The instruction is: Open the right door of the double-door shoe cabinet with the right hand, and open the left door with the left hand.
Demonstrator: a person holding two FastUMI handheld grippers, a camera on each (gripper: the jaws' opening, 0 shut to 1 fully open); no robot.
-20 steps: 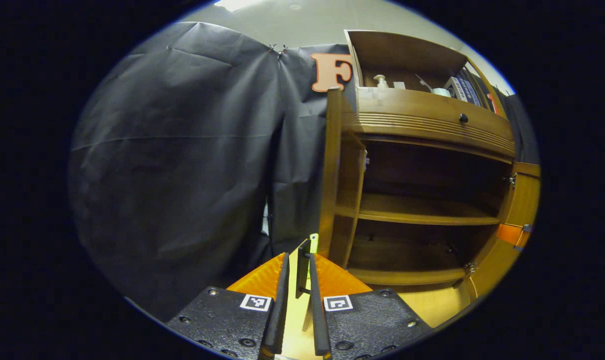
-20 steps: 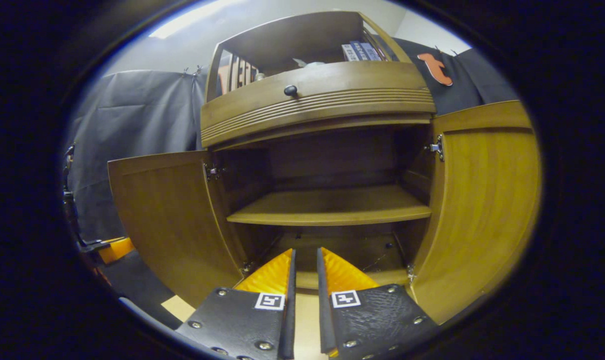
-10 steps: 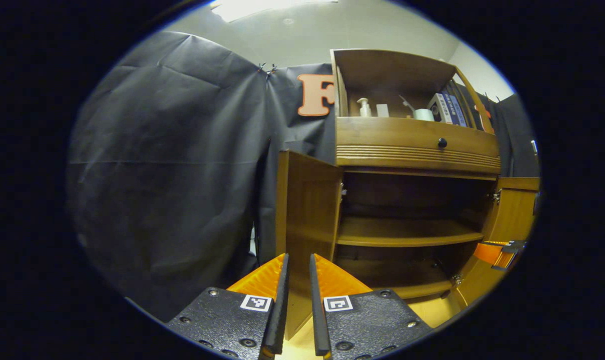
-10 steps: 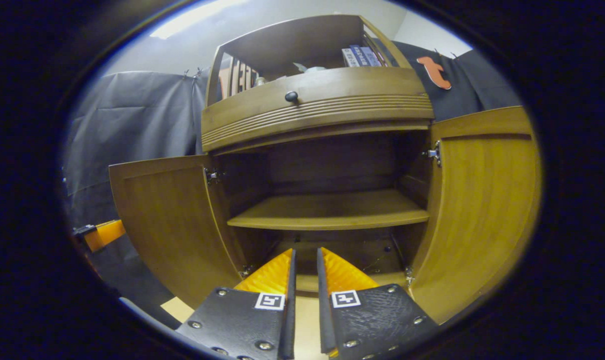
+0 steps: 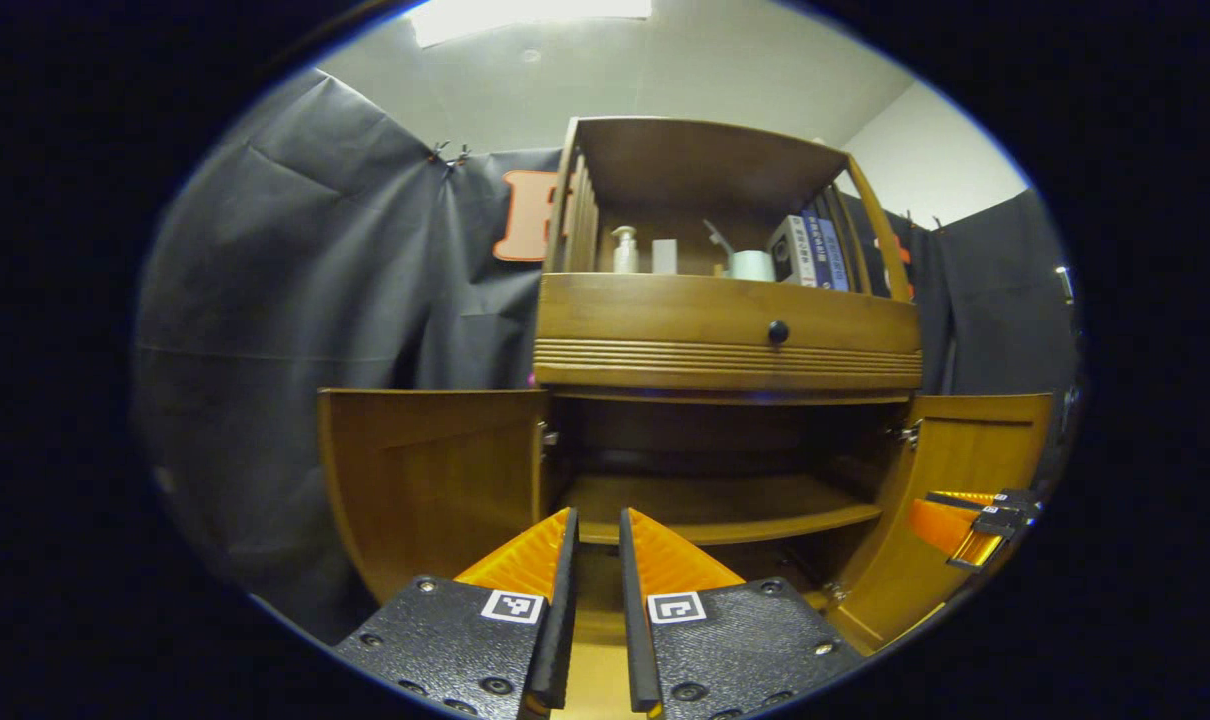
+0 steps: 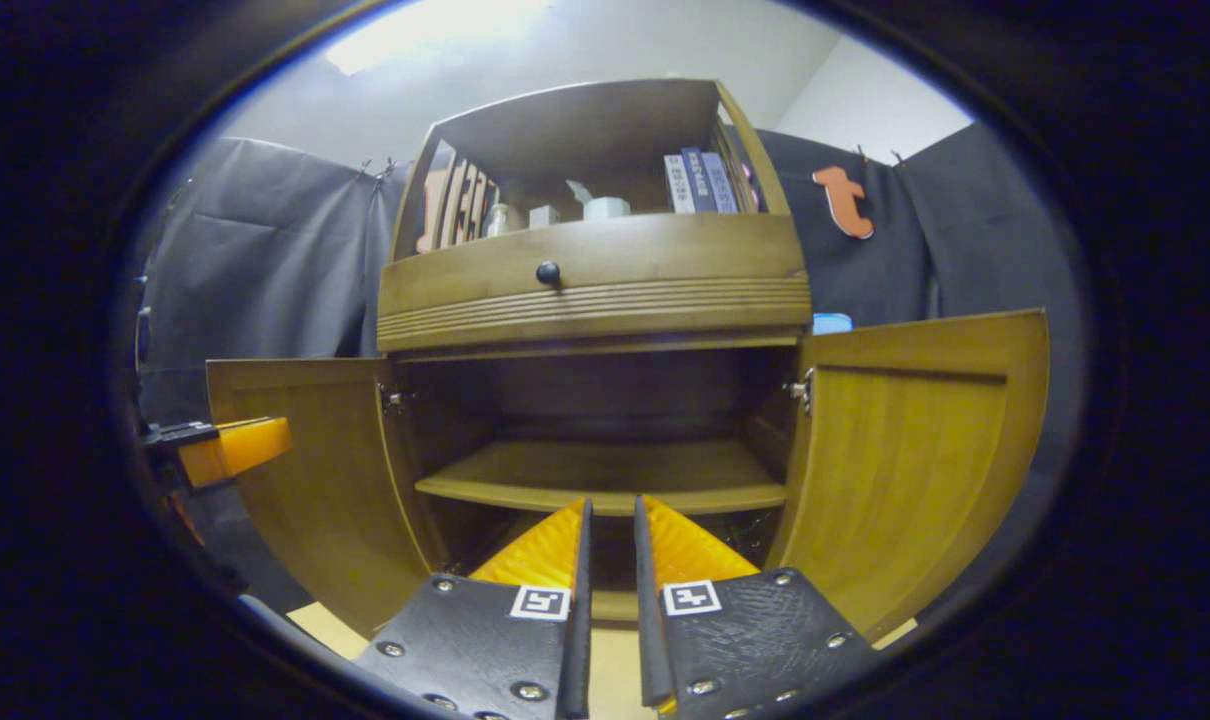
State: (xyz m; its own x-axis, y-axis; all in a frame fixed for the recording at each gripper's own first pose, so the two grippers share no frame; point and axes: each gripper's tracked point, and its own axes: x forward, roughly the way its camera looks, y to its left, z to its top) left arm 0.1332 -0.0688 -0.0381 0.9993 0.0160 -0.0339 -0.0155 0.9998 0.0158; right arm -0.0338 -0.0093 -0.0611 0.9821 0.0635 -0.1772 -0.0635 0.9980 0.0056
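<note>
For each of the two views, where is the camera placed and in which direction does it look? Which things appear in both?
Left gripper view: rides on the left gripper, faces the open shoe cabinet from low down; the right gripper shows at the right edge.
Right gripper view: rides on the right gripper, faces the same cabinet; the left gripper shows at the left edge.
Shared: the left door, right door, inner shelf and drawer knob.

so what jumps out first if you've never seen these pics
The brown wooden double-door shoe cabinet stands centre, its left door and right door both swung wide, baring a wooden inner shelf. Above sits a drawer with a black round knob. Each gripper hangs before the opening, narrowly parted, holding nothing.
</note>
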